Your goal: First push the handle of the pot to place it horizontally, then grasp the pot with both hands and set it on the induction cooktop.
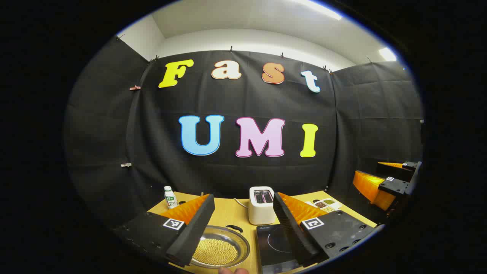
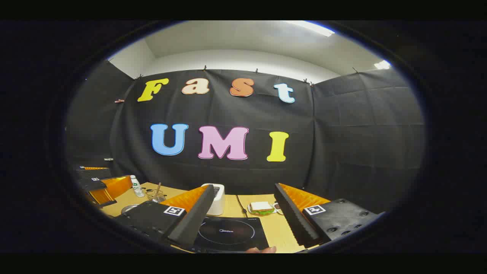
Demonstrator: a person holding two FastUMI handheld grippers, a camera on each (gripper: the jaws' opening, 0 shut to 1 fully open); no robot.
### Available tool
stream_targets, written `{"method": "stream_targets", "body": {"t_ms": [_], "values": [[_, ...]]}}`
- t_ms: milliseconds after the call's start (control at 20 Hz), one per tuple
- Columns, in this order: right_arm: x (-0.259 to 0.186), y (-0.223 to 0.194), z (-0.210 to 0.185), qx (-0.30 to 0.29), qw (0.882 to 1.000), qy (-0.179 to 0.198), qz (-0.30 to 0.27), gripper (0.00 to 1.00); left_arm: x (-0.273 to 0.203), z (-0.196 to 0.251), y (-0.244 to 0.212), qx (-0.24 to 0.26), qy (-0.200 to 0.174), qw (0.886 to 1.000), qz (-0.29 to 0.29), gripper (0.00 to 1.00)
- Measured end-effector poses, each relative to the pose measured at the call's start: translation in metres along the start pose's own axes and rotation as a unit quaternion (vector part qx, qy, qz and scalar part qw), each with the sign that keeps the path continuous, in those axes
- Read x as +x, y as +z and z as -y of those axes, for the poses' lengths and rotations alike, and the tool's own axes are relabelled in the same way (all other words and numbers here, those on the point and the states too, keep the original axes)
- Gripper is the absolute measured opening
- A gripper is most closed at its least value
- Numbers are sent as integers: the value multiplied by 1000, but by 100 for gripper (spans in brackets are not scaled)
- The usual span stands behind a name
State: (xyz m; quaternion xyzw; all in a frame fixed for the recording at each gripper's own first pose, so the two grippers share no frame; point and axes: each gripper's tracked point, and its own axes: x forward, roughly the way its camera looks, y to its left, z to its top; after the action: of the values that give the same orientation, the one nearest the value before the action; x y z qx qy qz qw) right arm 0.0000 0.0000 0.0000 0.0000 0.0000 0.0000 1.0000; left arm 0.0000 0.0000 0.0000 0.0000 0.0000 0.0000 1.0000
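1. in the left gripper view, the left gripper (image 1: 243, 228) has its two black fingers spread wide apart with nothing between them; it is held above the table, pointing level toward the booth wall.
2. between and below those fingers lies the pot (image 1: 220, 249), a shallow metal pan filled with small yellow grains, resting on the wooden table (image 1: 228, 213); its black handle (image 1: 235, 228) shows at the far rim, toward the right.
3. just right of the pot sits the black induction cooktop (image 1: 274, 245), apart from it, partly hidden under the left gripper's right-hand finger.
4. behind the cooktop stands a white toaster (image 1: 261, 205); a small bottle (image 1: 170, 197) stands at the table's far left, and a tray of small dishes (image 1: 325, 204) lies at the far right.
5. a fingertip (image 1: 234, 271) shows at the bottom edge of this view.
6. in the right gripper view, the right gripper (image 2: 243, 224) is likewise wide open and empty, held level above the table.
7. the cooktop (image 2: 228, 234) lies directly between its fingers, the toaster (image 2: 217, 199) behind, a sandwich on a plate (image 2: 261, 207) just beyond to the right.
8. the left gripper (image 2: 99, 186) shows at the far left of this view, the pot's rim (image 2: 129, 207) beside it.
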Motion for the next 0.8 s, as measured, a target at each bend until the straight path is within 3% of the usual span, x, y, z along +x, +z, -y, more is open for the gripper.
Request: {"method": "stream_targets", "body": {"t_ms": [800], "values": [[0,2,-2,-13,1000,-1,8,98,-3,-4,5,2,0,1000,9,96]]}}
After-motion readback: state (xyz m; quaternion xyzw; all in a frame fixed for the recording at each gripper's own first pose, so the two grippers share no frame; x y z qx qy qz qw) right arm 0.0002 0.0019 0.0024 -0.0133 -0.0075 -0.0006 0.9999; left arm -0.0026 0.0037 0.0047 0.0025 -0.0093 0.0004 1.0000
